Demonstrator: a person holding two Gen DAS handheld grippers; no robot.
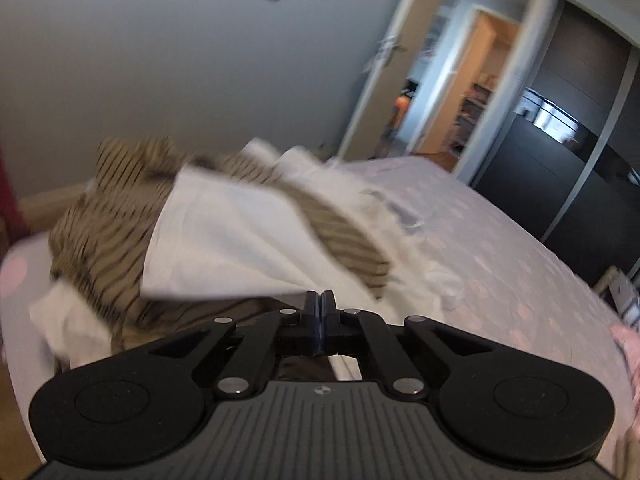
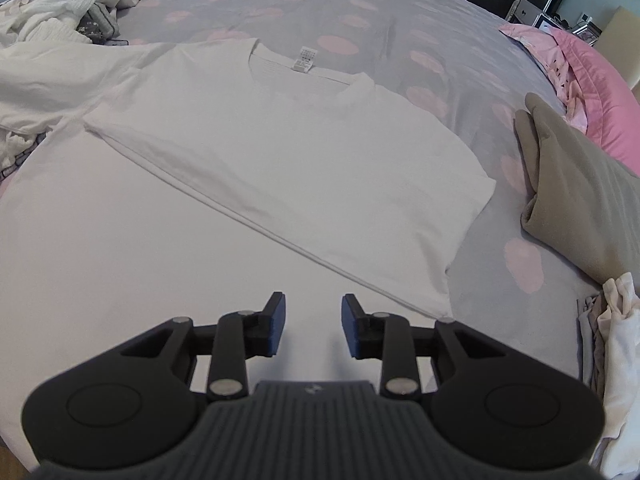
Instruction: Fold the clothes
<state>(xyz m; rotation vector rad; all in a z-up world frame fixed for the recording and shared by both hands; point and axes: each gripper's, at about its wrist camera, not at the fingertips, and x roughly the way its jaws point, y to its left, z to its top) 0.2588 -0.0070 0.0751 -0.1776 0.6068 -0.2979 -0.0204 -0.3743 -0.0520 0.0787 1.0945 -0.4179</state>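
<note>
**A:** So where's the shirt at? From the right wrist cam I see the white t-shirt (image 2: 288,152) lying flat on the bed (image 2: 460,28), neck label up at the far end, and one side already folded over so there's a long diagonal edge running toward the near right corner.

**B:** Yep, and the right gripper (image 2: 313,330) is hovering just over the near part of it, jaws spread apart, nothing between them. Blue pads showing on both sides.

**A:** What's off to the right?

**B:** A folded beige garment (image 2: 580,200) near the edge of the bed, apart from the shirt, and a pink pillow (image 2: 592,80) behind it. There's a crumpled pile of white clothes (image 2: 60,4) at the far left corner too.

**A:** And the left one?

**B:** The left gripper (image 1: 320,300) has its jaws pressed together. It's pointed at a heap with a brown striped garment (image 1: 100,240) tangled with white cloth (image 1: 232,236). That frame's motion-blurred, so I honestly can't say if a bit of fabric is pinched in there; it looks shut on nothing. An open doorway (image 1: 460,92) sits beyond the bed.
</note>
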